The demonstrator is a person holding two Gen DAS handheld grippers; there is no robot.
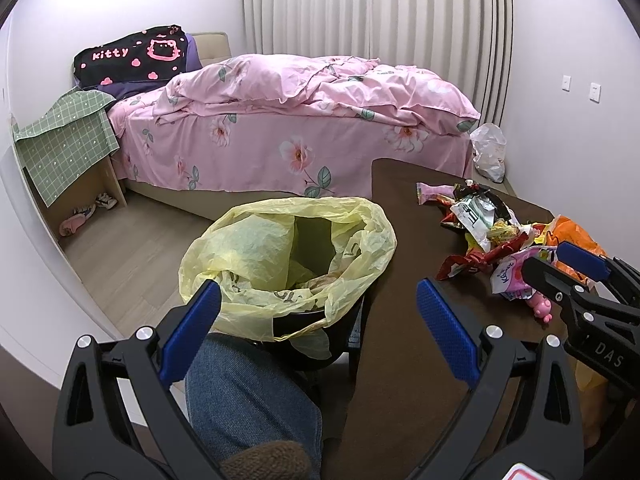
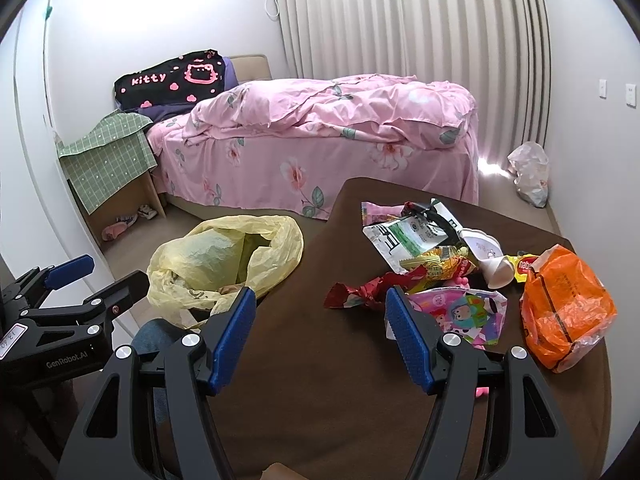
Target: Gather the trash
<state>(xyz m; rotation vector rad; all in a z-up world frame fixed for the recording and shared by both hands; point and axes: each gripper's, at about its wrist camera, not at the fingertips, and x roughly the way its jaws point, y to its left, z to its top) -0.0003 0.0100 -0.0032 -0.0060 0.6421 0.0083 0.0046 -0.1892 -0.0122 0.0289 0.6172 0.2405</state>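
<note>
The left gripper [image 1: 318, 312] hangs with jaws released and empty over the yellow-lined trash bin [image 1: 288, 264], which stands just ahead of them beside the brown bench [image 1: 400, 360]. The right gripper [image 2: 320, 320] also has its jaws spread wide, holding nothing, low over the bench; the pile of snack wrappers [image 2: 432, 256] lies just ahead and to their right, the cartoon-printed wrapper [image 2: 468, 312] beside the right jaw, an orange bag [image 2: 568, 308] farther right.

bin liner [image 1: 256, 248] yellow | table [image 2: 320, 380] brown | bedding [image 1: 300, 120] pink floral | packet [image 2: 568, 312] orange
</note>
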